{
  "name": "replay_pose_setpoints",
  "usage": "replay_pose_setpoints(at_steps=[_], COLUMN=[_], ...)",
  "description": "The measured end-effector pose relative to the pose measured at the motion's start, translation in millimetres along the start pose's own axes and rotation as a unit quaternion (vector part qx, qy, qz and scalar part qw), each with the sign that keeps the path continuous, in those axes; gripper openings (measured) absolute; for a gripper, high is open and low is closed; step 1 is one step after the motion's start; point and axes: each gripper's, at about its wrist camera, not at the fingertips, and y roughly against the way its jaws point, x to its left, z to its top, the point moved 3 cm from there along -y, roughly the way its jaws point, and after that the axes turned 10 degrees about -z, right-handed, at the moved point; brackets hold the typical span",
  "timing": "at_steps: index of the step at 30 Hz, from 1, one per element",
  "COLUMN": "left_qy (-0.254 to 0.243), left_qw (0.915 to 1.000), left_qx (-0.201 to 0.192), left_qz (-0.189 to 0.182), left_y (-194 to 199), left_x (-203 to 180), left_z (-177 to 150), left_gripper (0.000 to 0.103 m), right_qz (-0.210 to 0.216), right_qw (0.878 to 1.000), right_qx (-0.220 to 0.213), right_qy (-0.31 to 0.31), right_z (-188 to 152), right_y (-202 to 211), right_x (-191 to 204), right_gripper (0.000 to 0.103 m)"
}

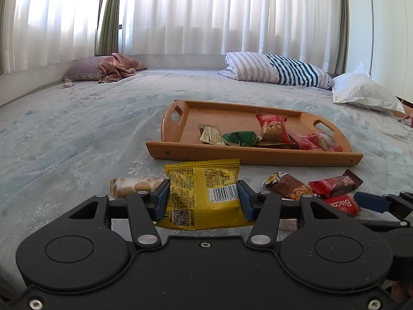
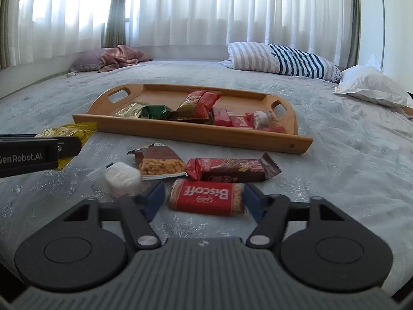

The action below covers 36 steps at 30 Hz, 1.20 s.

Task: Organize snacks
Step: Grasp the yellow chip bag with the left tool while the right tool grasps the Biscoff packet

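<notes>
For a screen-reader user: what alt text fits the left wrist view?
The left gripper clamps a yellow snack packet just above a pale blue bedspread. Ahead sits a wooden tray holding several snacks, with more packets loose beside it.

On the bed [image 2: 348, 155], the tray [image 2: 196, 133] lies mid-bed holding several snack packets. Before its near rail lie loose packets: a peanut pack [image 2: 158, 164], a wafer bar [image 2: 232, 169], and nearest, a Biscoff pack [image 2: 206, 197]. Pillows [image 2: 281, 60] lie behind, along the far edge.
</notes>
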Motion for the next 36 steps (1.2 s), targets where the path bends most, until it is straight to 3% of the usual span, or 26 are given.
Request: replay_pose_setpoints(at_steps=[1, 3, 5, 6, 9, 13, 22, 28, 36], left_qy=[-0.001, -0.002, -0.001, 0.001, 0.004, 0.005, 0.001, 0.003, 0.006], left_qw=[1.0, 1.0, 1.0, 1.0, 1.0, 1.0, 1.0, 1.0, 0.9999], left_qx=[-0.001, -0.001, -0.002, -0.002, -0.001, 0.001, 0.005, 0.002, -0.003], left_qz=[0.0, 0.0, -0.001, -0.001, -0.002, -0.003, -0.003, -0.006, -0.011], left_y=[-0.1, -0.5, -1.4, -1.6, -2.8, -3.9, -5.8, -6.7, -8.5], left_x=[0.0, -0.4, -0.1, -0.2, 0.7, 0.5, -0.8, -2.3, -2.7], left_z=[0.7, 1.5, 2.5, 2.8, 3.1, 2.6, 1.6, 2.0, 4.5], left_gripper=[0.052, 0.052, 0.052, 0.052, 0.052, 0.052, 0.052, 0.052, 0.052], right_qz=[0.002, -0.016, -0.018, -0.012, -0.004, 0.012, 0.001, 0.005, 0.017], right_qw=[1.0, 1.0, 1.0, 1.0, 1.0, 1.0, 1.0, 1.0, 1.0], right_qx=[0.0, -0.006, -0.004, -0.002, 0.003, 0.001, 0.012, 0.012, 0.01], right_qy=[0.0, 0.002, 0.003, -0.003, -0.005, 0.011, 0.003, -0.006, -0.003], right_z=[0.9, 2.3, 4.4, 5.0, 2.5, -3.2, -2.2, -0.3, 1.3], right_y=[0.1, 2.0, 1.7, 1.5, 0.5, 3.0, -15.3, -13.7, -2.2], right_x=[-1.2, -4.4, -7.7, -10.2, -11.1, -0.4, 11.7, 6.7, 0.5], right_gripper=[0.064, 0.042, 0.033, 0.037, 0.075, 0.085, 0.09, 0.067, 0.067])
